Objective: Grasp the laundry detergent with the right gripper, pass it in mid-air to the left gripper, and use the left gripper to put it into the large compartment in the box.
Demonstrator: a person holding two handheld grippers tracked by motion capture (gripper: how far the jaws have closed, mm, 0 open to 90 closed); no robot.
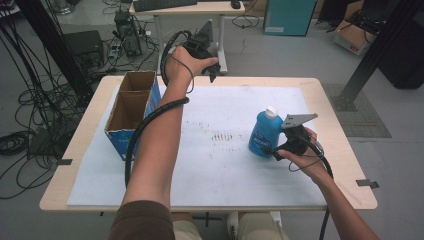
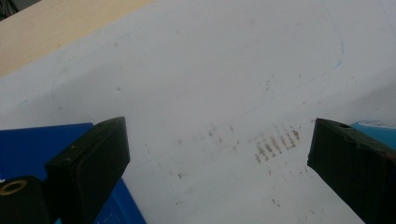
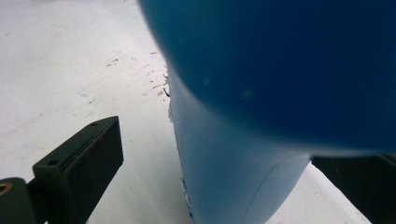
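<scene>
Left gripper (image 1: pixel 209 64) held high over the far edge of the table (image 1: pixel 320 100), jaws spread wide, nothing between them; its own view looks down on the white sheet (image 2: pixel 196 70) with brown scuff marks (image 2: pixel 273 144). Right gripper (image 1: pixel 280 147) sits low at the right side of the sheet, jaws apart on either side of the blue bottle (image 1: pixel 264 134); left jaw clearly off the bottle wall, right jaw contact can't tell. Bottle upright on the sheet, white cap up. Open cardboard box (image 1: pixel 131 107) at the left edge, well apart from the bottle.
</scene>
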